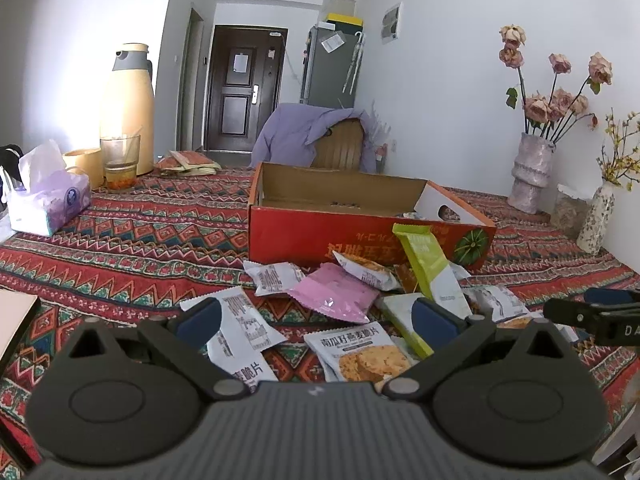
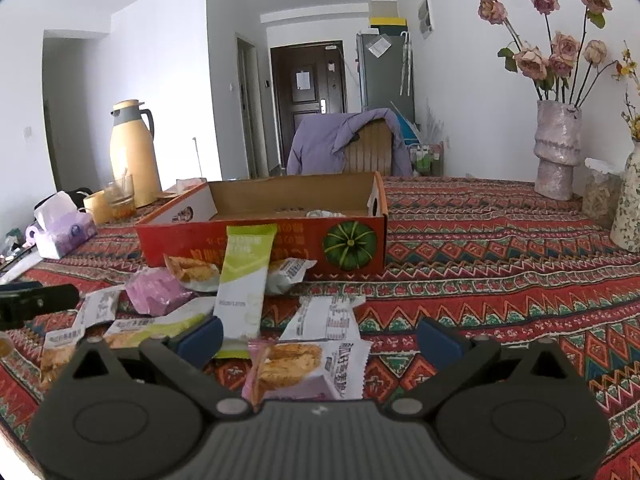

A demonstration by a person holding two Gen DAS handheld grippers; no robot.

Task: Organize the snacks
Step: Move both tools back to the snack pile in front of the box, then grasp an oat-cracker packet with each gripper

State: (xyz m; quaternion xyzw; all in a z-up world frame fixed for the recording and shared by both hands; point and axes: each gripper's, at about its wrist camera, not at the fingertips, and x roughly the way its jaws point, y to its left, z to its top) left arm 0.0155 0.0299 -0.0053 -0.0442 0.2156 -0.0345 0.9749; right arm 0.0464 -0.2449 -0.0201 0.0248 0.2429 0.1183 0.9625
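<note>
Snacks (image 1: 352, 312) lie scattered on the tablecloth (image 1: 140, 248) just before the red box (image 1: 304, 236), a green packet (image 2: 242, 292) leaning against it. Left gripper (image 1: 316, 320) and right gripper (image 2: 320, 336) hover over them, both spread, holding nothing.

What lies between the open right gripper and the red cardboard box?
In the right wrist view, snack packets lie between the right gripper and the red cardboard box: a cracker packet nearest, then a green-and-white bar wrapper leaning on the box.
</note>
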